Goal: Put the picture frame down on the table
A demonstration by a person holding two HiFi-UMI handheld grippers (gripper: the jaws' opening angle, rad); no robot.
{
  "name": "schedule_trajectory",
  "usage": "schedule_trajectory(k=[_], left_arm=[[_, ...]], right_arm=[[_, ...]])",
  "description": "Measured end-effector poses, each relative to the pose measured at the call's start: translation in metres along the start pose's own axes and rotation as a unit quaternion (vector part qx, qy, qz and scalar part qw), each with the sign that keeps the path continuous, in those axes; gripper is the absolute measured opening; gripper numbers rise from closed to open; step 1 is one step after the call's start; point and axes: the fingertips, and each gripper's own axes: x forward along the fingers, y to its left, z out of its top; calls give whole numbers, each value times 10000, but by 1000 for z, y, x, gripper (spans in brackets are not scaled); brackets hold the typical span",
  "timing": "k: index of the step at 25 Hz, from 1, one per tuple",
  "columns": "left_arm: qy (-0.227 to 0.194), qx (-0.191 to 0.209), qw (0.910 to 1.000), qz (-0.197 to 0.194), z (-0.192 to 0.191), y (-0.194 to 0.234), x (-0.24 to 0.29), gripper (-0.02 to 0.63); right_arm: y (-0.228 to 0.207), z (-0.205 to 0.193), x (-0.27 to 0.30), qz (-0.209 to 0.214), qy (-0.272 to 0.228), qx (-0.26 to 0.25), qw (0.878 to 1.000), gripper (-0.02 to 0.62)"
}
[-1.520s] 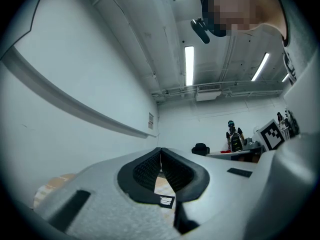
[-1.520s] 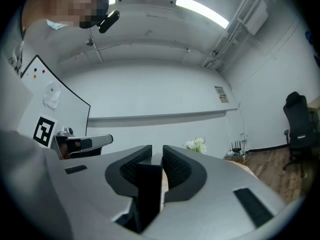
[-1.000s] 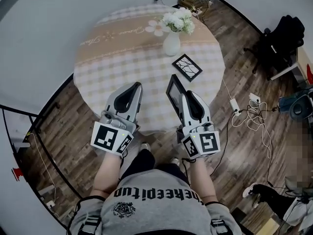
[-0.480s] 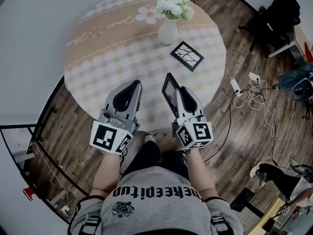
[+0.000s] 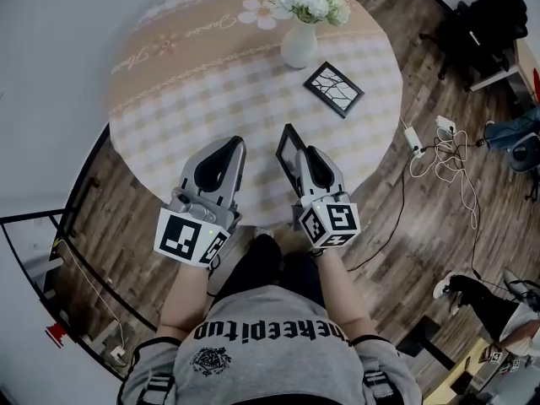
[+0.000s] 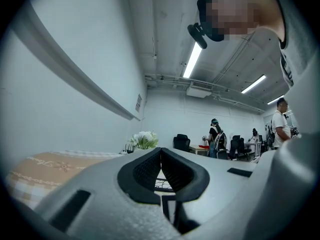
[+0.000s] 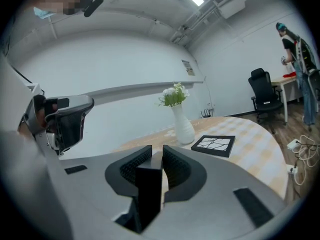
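My right gripper (image 5: 297,152) is shut on a black picture frame (image 5: 287,148), which stands on edge over the near part of the round table (image 5: 186,99). In the right gripper view that frame (image 7: 148,194) fills the slot between the jaws. My left gripper (image 5: 231,146) hovers beside it over the table's near edge, shut and empty (image 6: 161,154). A second black frame (image 5: 334,89) with a crackle picture lies flat on the cloth further back, also visible as the flat frame (image 7: 215,145) past the jaws.
A white vase (image 5: 299,47) of white flowers stands behind the flat frame. Cables and a power strip (image 5: 445,127) lie on the wood floor at the right, near a black chair (image 5: 485,24). People stand far off in the room (image 6: 216,139).
My right gripper has shifted a little left and further over the table with the frame still in it. The left gripper has barely moved.
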Motion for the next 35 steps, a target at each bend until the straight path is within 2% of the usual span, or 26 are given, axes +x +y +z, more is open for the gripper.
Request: schedule_trajectory(k=[10,23,32,35], left_arm=[[46,-74,10000,-12,-7,6,6,17],[68,-83,9999,-119,-10,-4,17,17],[113,-80,9999,-85,-12,-5,17,17],[118,-83,9999,-67,-13,-4,17,17]], right_arm=[[-14,-14,-2,-35,170,8,9998,74],[-57,-34,-13,66,551,135,9984,95],[-94,-56,-14,-354,856,132,9956,104],[-103,-68,-15,-476,1085,-32,9930,99]])
